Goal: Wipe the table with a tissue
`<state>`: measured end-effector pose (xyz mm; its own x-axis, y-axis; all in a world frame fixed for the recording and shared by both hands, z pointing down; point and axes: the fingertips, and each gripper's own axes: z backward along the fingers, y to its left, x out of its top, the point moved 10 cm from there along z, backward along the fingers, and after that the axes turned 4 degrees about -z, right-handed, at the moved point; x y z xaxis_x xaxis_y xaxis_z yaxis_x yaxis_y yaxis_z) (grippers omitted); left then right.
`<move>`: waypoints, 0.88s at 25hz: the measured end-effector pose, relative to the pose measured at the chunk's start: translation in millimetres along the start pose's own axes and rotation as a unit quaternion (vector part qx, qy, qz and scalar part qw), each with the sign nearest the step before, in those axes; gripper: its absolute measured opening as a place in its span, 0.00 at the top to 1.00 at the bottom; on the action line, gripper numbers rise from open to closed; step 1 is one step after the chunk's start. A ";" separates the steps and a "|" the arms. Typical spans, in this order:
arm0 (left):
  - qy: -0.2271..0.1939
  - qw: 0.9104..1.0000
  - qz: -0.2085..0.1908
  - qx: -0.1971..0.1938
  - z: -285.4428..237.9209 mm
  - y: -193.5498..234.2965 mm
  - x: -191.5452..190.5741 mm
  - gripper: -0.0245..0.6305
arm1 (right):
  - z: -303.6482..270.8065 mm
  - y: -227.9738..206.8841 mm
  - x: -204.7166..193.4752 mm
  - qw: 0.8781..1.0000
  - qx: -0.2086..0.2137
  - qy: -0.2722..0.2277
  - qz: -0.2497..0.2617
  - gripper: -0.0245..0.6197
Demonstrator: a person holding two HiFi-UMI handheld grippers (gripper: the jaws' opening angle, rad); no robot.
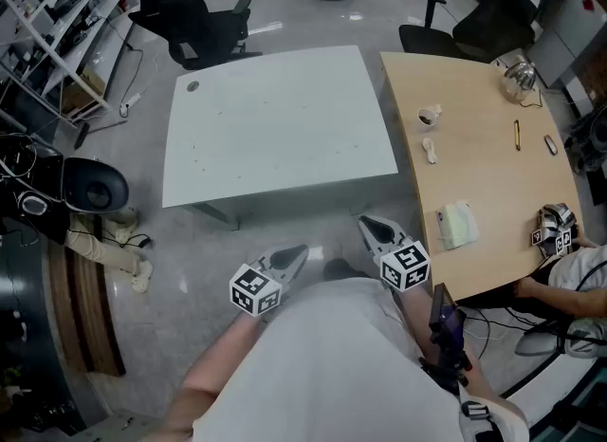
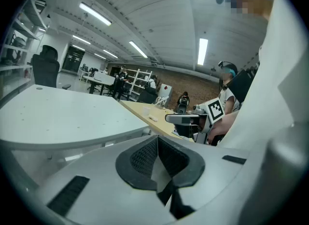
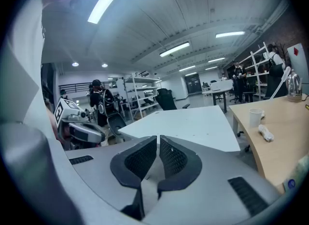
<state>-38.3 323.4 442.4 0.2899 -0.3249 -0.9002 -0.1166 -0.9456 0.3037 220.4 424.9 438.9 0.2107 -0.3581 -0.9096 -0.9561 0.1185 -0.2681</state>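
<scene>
Left tool (image 1: 292, 256): light grey moulded shell, tapered nose, white marker cube (image 1: 254, 290) with black square codes at rear. Right tool (image 1: 376, 230): same build, same cube type. Close views: black cross-hatched pads (image 2: 142, 156) in dark V-shaped recess, black rectangular slots (image 3: 248, 196) in grey casing either side. Operator: white top (image 1: 327, 364). Black strapped device (image 1: 446, 322) on right forearm, dark glossy face. White band (image 1: 474, 412) further up the same arm.

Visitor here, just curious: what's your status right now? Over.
Both empty: left gripper shut, right gripper shut. Untouched tissue pack on the wooden table. No obstacle seen between grippers and white table.
</scene>
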 end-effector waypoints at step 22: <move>0.003 0.999 -0.011 -0.036 -146.7 112.5 113.9 0.95 | -55.8 -188.3 54.2 0.980 -0.176 0.094 -0.008 0.92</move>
<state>121.0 177.5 419.8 0.2983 -0.3031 -0.9050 -0.0420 -0.9515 0.3049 400.4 331.5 457.8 0.2156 -0.5260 -0.8227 -0.9713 -0.2021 -0.1253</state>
